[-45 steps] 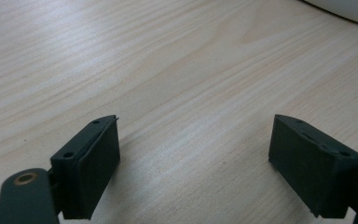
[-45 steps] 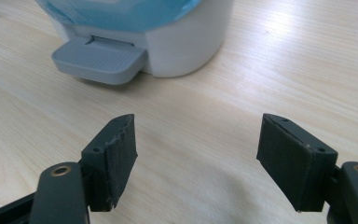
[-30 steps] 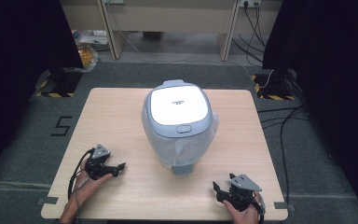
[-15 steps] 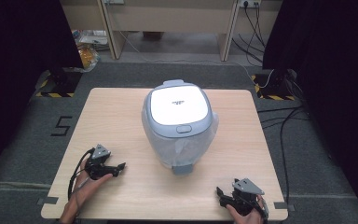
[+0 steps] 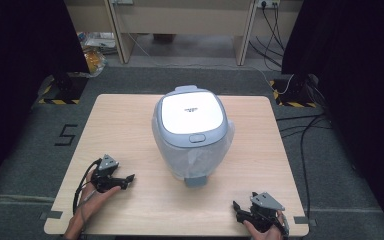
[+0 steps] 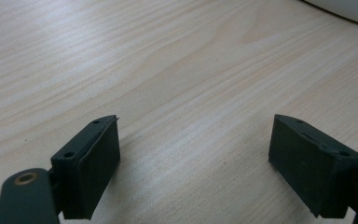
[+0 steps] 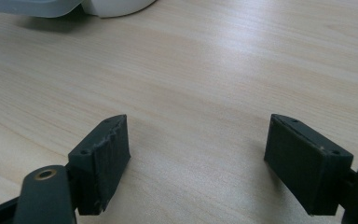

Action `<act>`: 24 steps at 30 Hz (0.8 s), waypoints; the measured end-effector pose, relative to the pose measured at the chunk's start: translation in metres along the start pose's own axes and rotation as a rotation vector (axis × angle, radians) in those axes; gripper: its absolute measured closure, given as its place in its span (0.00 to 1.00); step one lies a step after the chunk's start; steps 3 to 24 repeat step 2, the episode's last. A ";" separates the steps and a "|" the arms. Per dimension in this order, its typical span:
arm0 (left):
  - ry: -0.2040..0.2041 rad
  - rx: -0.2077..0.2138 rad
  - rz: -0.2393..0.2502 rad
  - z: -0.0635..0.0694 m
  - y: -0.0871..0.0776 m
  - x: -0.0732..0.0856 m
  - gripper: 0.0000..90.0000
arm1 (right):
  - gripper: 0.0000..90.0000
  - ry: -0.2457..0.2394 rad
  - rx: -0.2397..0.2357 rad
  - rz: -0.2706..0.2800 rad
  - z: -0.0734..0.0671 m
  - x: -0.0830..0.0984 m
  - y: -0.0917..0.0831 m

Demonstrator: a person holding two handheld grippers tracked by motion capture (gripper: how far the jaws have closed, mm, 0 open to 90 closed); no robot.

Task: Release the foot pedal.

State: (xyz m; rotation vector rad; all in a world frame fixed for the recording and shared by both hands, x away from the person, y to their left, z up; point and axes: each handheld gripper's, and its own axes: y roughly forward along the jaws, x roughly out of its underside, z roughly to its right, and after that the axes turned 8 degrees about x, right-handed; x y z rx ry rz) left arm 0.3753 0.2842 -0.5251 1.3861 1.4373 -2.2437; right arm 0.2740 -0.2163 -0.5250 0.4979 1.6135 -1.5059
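Pale wood table (image 5: 130, 125), with a white-lidded rice cooker (image 5: 192, 130) standing at its centre, lid down, grey latch button (image 5: 197, 138) facing you. Its body looks wrapped in clear film.

Step in hand, as I judge it: the start, before any reach. Neither tool touches the cooker.

Your left gripper (image 5: 121, 179) rests low on the near-left part of the table, jaws spread wide, nothing between them; bare wood shows in the left gripper view (image 6: 193, 154). It points right, toward the cooker's base, well apart from it.

Your right gripper (image 5: 241, 210) sits at the near-right edge, jaws likewise parted and empty (image 7: 196, 154), pointing left and slightly forward. The cooker's foot (image 7: 51, 7) shows far ahead in the right gripper view.

Next move probably calls for lifting one tool to the latch button while the other steadies the body. Come in from above; the film may be slippery.
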 end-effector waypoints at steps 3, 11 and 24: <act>0.000 0.000 0.000 0.000 0.000 0.000 0.17 | 0.24 0.000 0.000 0.001 0.000 0.000 0.000; 0.000 0.000 0.000 0.000 0.000 0.000 0.17 | 0.24 0.000 0.000 0.001 0.000 0.000 0.000; 0.000 0.000 0.000 0.000 0.000 0.000 0.17 | 0.24 0.000 0.000 0.001 0.000 0.000 0.000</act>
